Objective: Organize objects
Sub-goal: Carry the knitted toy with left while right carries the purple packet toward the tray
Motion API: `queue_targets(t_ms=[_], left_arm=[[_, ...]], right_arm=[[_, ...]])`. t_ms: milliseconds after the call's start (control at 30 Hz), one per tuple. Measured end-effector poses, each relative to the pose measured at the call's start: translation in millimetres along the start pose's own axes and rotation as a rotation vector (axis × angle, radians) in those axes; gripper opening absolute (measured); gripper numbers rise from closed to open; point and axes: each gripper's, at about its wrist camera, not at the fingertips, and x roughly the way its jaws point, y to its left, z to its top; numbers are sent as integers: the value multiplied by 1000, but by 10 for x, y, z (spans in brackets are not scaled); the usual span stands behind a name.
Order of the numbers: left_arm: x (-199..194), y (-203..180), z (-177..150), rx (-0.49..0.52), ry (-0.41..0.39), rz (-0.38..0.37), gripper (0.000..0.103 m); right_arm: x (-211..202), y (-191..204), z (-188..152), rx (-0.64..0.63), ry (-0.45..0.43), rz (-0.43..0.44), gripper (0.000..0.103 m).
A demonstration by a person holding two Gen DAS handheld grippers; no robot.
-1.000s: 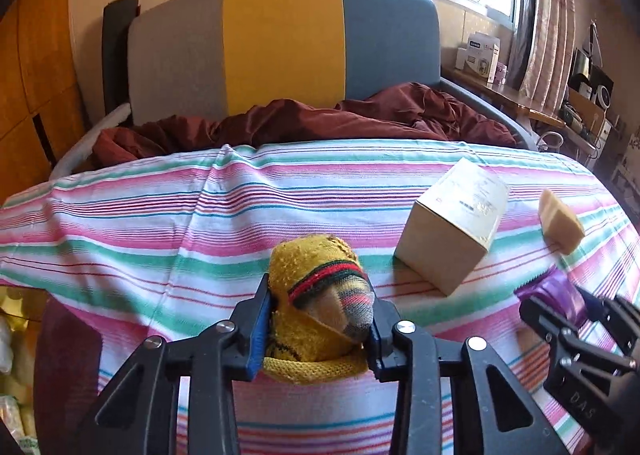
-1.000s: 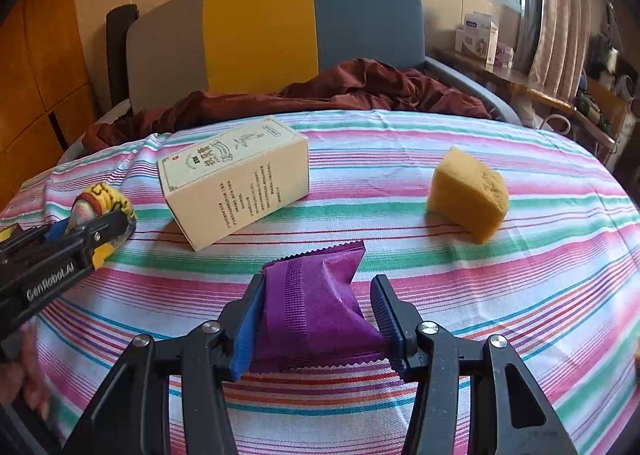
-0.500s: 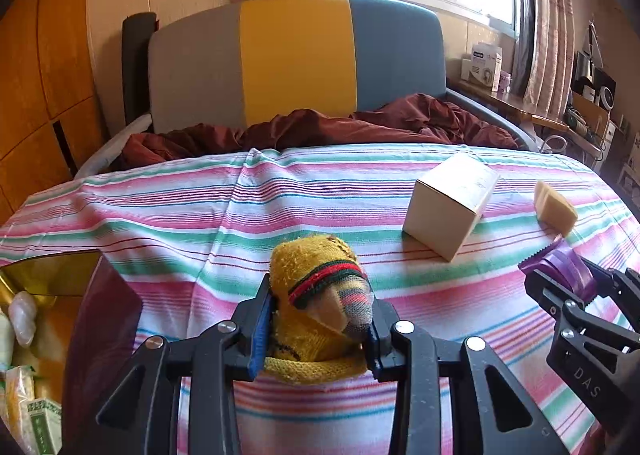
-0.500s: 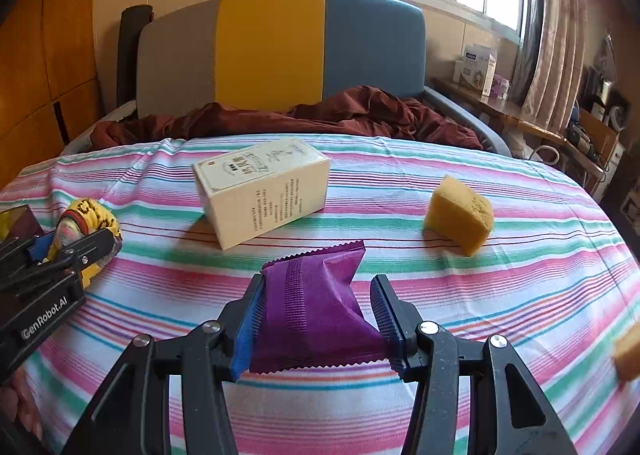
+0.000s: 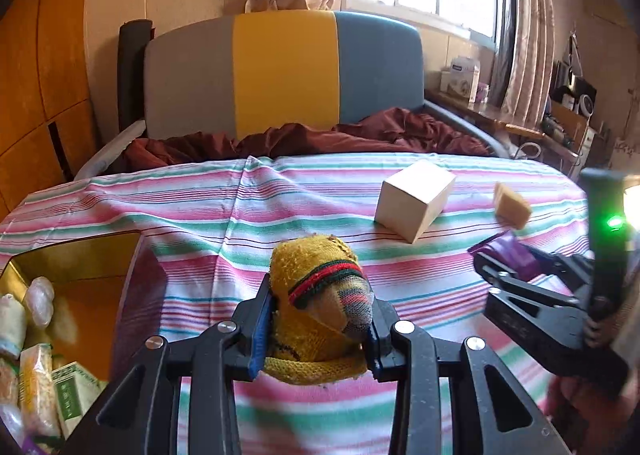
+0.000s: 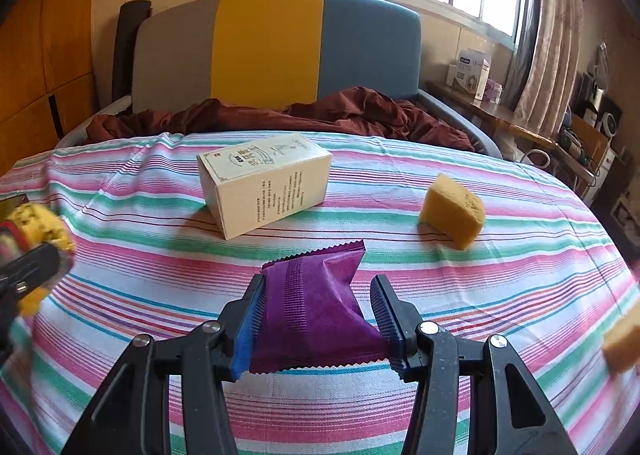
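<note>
- Because the left gripper (image 5: 318, 325) presses its pads on both flanks of the rolled yellow sock (image 5: 320, 307), the left wrist view keeps that bundle at lower centre, lifted clear of the striped cloth (image 5: 200, 215).
- At the lower left of this view a gold-lined box (image 5: 72, 255) stands open with wrapped snacks (image 5: 32, 355) already inside; judging by that, it is the collecting place, and the sock is probably headed there.
- At the right edge the right gripper (image 5: 502, 255) shows side-on, a purple tip poking from it, gripped by a hand (image 5: 592, 395) at the lower right corner.
- Right of centre, the cream carton (image 5: 414, 203) and a yellow sponge wedge (image 5: 512, 205) lie on the cloth, well apart from either tool, so they look not yet sorted.

- While the right wrist view looks along its own fingers, the right gripper (image 6: 318, 313) sits at lower centre, clamped on the purple snack packet (image 6: 312, 311); the foil buckles between the pads, which suggests a firm squeeze that should stop it slipping.
- Above it the cream carton (image 6: 264, 183) rests on its long side, the sponge wedge (image 6: 452, 211) to its right.
- At the left edge the left gripper's sock (image 6: 36, 223) appears blurred.
- At the right edge, low down, another yellowish piece (image 6: 622, 343) is too blurred to name.
</note>
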Motion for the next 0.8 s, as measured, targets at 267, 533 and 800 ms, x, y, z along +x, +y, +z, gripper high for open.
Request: queue_targets(t_ms=[267,533,800], left_arm=[[-300,323,85,-71,-17,1,37],[-297,1001,122,-201,41,60,37],[-175,1729,115,-367,120,94,37]], right_arm=[[-51,87,-15,-34,-20,-14,53],[-133,135,-35,-56,-49,22,53],[-142,158,-46,-62,-47,20,53]])
